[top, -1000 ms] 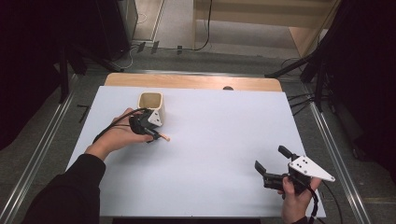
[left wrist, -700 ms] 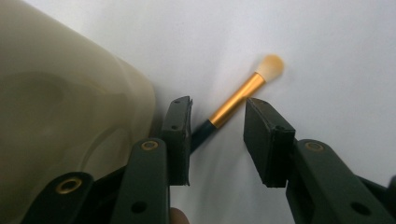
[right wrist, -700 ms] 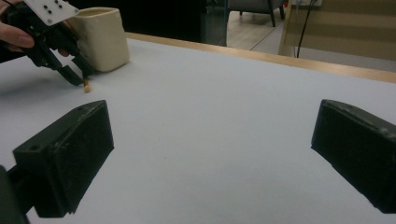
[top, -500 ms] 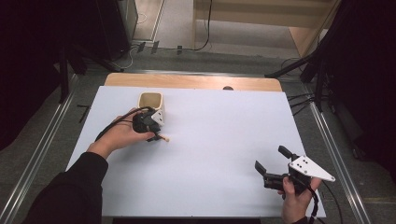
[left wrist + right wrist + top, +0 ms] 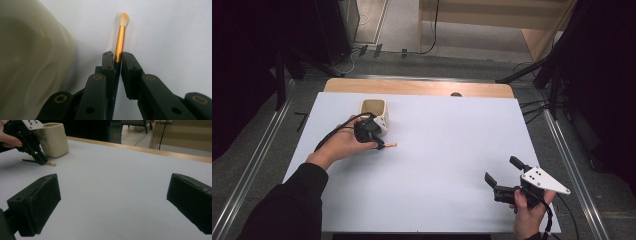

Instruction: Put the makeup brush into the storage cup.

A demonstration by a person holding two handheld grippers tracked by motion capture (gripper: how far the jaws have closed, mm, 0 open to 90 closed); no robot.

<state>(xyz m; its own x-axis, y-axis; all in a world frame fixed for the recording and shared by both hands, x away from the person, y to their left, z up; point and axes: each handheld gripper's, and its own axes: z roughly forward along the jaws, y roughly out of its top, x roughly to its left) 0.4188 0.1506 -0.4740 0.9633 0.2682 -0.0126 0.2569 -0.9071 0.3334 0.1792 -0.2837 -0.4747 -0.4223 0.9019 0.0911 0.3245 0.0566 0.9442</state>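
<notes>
Beside the cream cup (image 5: 374,114), left gripper (image 5: 379,144) pinches a brush (image 5: 120,41); right gripper (image 5: 503,176) gapes, empty.

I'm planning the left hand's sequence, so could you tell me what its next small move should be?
Probably lift the makeup brush toward the cream cup: the left gripper is shut on its handle, and it lies low on the table beside the cup.
</notes>
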